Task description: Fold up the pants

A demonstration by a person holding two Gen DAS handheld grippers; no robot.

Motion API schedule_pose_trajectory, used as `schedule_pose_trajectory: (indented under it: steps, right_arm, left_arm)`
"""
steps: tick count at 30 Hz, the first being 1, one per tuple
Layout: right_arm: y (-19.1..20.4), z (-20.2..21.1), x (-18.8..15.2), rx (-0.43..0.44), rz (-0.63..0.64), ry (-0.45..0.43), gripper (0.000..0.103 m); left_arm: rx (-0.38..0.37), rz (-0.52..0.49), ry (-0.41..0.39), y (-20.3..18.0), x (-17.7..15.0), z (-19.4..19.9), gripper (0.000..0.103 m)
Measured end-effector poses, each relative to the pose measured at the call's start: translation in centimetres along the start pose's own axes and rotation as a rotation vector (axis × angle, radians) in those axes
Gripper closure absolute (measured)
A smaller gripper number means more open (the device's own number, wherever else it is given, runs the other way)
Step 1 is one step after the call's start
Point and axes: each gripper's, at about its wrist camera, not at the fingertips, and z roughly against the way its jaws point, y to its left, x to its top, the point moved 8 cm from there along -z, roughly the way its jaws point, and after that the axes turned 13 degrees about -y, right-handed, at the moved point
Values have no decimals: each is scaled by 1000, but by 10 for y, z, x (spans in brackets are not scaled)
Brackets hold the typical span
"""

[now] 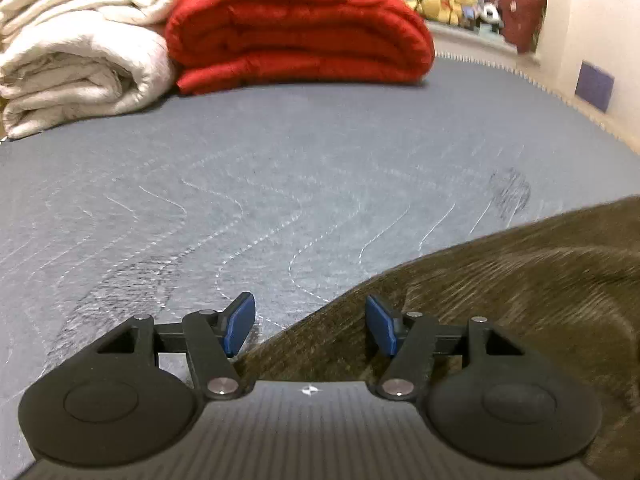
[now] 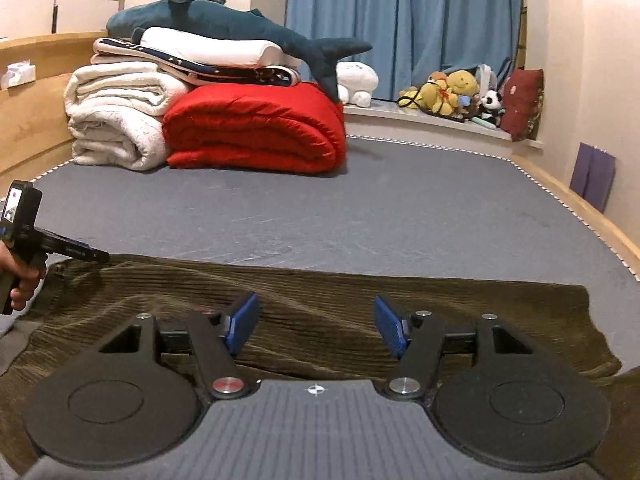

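both grippers [image 1: 310, 328] [image 2: 316, 326] gape, empty — pants [image 2: 320, 312] near edge hidden beneath them.

Bare grey mattress [image 2: 400, 216] runs open from the far edge of the olive corduroy pants [image 2: 328, 316] to the headboard end; wide room there. Far left blocked by a stacked red quilt [image 2: 256, 128] and cream blanket [image 2: 116, 116], with a plush shark [image 2: 224, 24] on top. Right side bounded by a wooden bed rail [image 2: 576, 200]. Left gripper [image 2: 60, 250] occupies the pants' left corner.
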Motion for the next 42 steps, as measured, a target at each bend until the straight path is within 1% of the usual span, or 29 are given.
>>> schedule_pose_trajectory:
  steps: [1,2,3,5,7,9,11,14,17,19,21,22,23,24,25,26,27,28,30,31,32,34,35,36,37,38,39,40,42]
  right_arm:
    - [-4,0,0,-4,-8,4,37]
    - [-8,-2,-1,-10,-23,10,37]
    - [-13,-3,0,-17,-39,13,37]
    - [-21,-4,-1,-28,-69,18,37]
    - [-29,-4,-1,-37,-111,21,37]
    - [-37,-4,-1,-45,-151,24,37]
    - [-47,-4,-2,-66,-180,26,37]
    - [-67,-1,-4,-119,-227,18,37]
    - [-91,0,-13,-175,-303,21,37]
    - [-108,-2,-24,-208,-361,36,37]
    - [-125,-3,-35,-243,-440,50,37]
    - [-133,-3,-38,-258,-480,52,37]
    - [-143,-1,-41,-281,-535,48,37]
    - [-152,1,-44,-305,-578,41,37]
    - [-162,3,-48,-335,-616,35,37]
    - [-170,4,-52,-360,-646,33,37]
    - [-178,5,-57,-384,-678,34,37]
    - [-186,5,-62,-408,-711,36,37]
    - [-200,3,-73,-445,-777,49,37]
    - [-205,0,-77,-451,-802,55,37]
    - [-210,-2,-82,-457,-832,60,37]
    - [-217,-6,-87,-467,-853,63,37]
    - [-220,-9,-88,-471,-851,62,37]
    - [-224,-11,-90,-476,-849,57,43]
    - [-228,-13,-91,-474,-849,52,53]
    - [-231,-16,-93,-463,-849,46,59]
    - [-235,-19,-95,-451,-854,38,68]
    - [-240,-21,-95,-442,-858,33,70]
    - [-247,-30,-100,-403,-853,34,70]
  left_arm:
    - [-15,0,14,-1,-3,-6,41]
    - [-37,1,21,-4,-6,-8,52]
    - [-55,-2,16,-5,-8,-8,58]
    - [-91,-35,3,-10,-5,-3,85]
    - [-99,-82,-14,-15,-1,6,91]
    - [-106,-119,-52,-20,7,21,93]
    - [-123,-148,-97,-26,20,45,94]
    - [-169,-176,-178,-38,42,101,94]
    - [-266,-251,-244,-61,46,175,95]
    - [-360,-321,-277,-76,31,235,97]
    - [-475,-387,-314,-84,3,290,99]
    - [-523,-391,-305,-84,-15,306,99]
    - [-554,-387,-261,-80,-36,314,99]
    - [-565,-380,-179,-77,-58,313,99]
    - [-547,-406,-105,-76,-77,308,99]
    - [-511,-450,-87,-76,-85,305,99]
    - [-476,-461,-109,-75,-83,305,99]
    - [-480,-414,-136,-75,-75,307,97]
    - [-532,-279,-208,-77,-51,314,86]
    - [-536,-240,-258,-81,-39,316,83]
    - [-532,-216,-288,-88,-29,314,83]
    - [-504,-183,-292,-103,-17,302,82]
    - [-477,-165,-272,-112,-14,290,82]
    - [-453,-144,-222,-126,-15,274,83]
    - [-436,-134,-186,-138,-18,262,83]
    - [-419,-124,-151,-152,-23,249,83]
    - [-422,-119,-120,-164,-31,239,83]
    - [-432,-118,-99,-173,-36,230,83]
    - [-448,-142,-39,-197,-52,217,83]
